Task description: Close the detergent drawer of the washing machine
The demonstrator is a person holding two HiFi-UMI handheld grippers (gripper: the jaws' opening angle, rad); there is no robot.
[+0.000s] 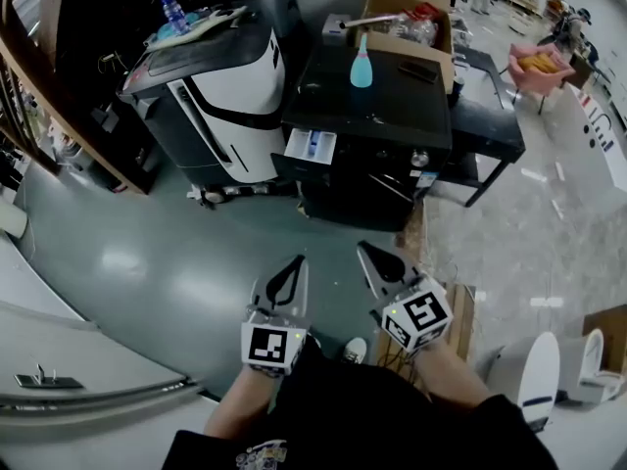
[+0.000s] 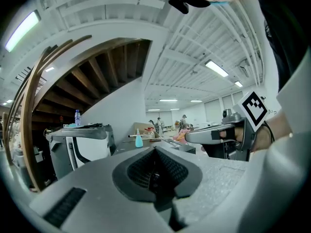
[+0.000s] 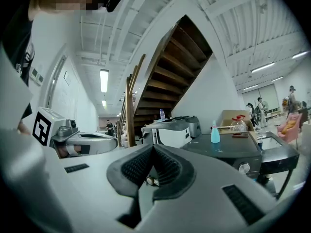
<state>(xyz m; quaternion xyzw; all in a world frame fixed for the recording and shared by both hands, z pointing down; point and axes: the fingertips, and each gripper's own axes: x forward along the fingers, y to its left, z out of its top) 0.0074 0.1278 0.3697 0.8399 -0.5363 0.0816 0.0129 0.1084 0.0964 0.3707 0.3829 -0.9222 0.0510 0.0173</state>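
**Desk:** Grey workshop floor point(image 1: 196, 262) filled most of the frame. Where did the job stand?

**Photographer:** Not begun, by my reading. The detergent drawer point(image 1: 312, 146) stood pulled out from the front of the black washing machine point(image 1: 377, 116), its white and blue tray showing. It lay well ahead of both sets of jaws, roughly on the line between them, with floor separating them from it.

**Desk:** And the grippers?

**Photographer:** The left gripper point(image 1: 293, 262) and the right gripper point(image 1: 366, 252) were held side by side, close to the person's body. Each had its jaws clenched pad to pad, and each gripper's own view showed nothing caught between them. Neither touched the machine.

**Desk:** Anything near the drawer?

**Photographer:** A teal bottle point(image 1: 361, 63) stood on the machine's top, beyond the drawer as seen from the jaws. A white-and-black appliance point(image 1: 220, 86) sat ahead and to the left of the left gripper's jaws. Neither appeared to block the drawer's front.

**Desk:** What was left?

**Photographer:** All of it, I judged: one gripper had to go forward to the drawer's face and push it flush into the machine. Clenched jaws looked suited to pushing, so no grasp seemed necessary.
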